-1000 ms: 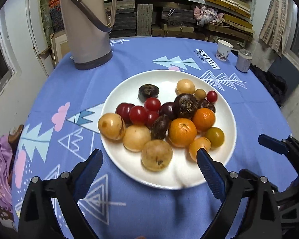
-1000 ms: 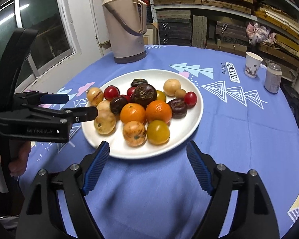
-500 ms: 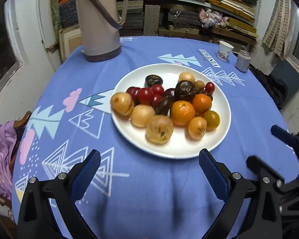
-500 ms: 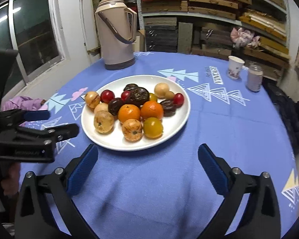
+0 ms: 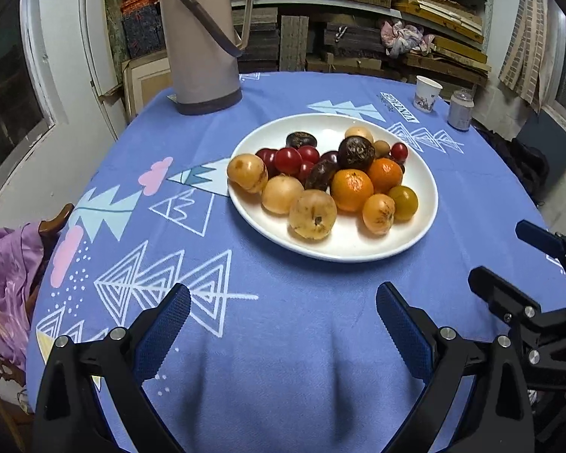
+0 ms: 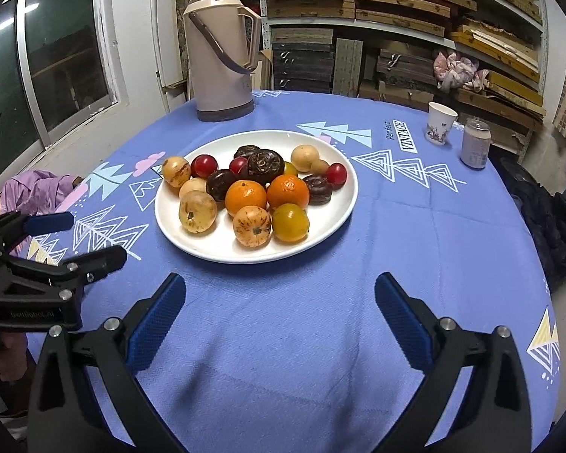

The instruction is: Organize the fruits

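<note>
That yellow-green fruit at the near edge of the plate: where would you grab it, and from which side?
Grip the yellow-green fruit across its round middle, coming down from above and from the near, right side. It sits on the outside of the pile, with bare plate to its right and front, so one finger has room there. The other must slip between it and the speckled fruit, which looks tight.

- "Perfect VINTAGE", white print on the blue tablecloth [image 6: 403, 136], at two o'clock from the plate [image 6: 343, 204].
- "Genrobot.AI", faint, on the left gripper [image 6: 75, 238] body.
</note>
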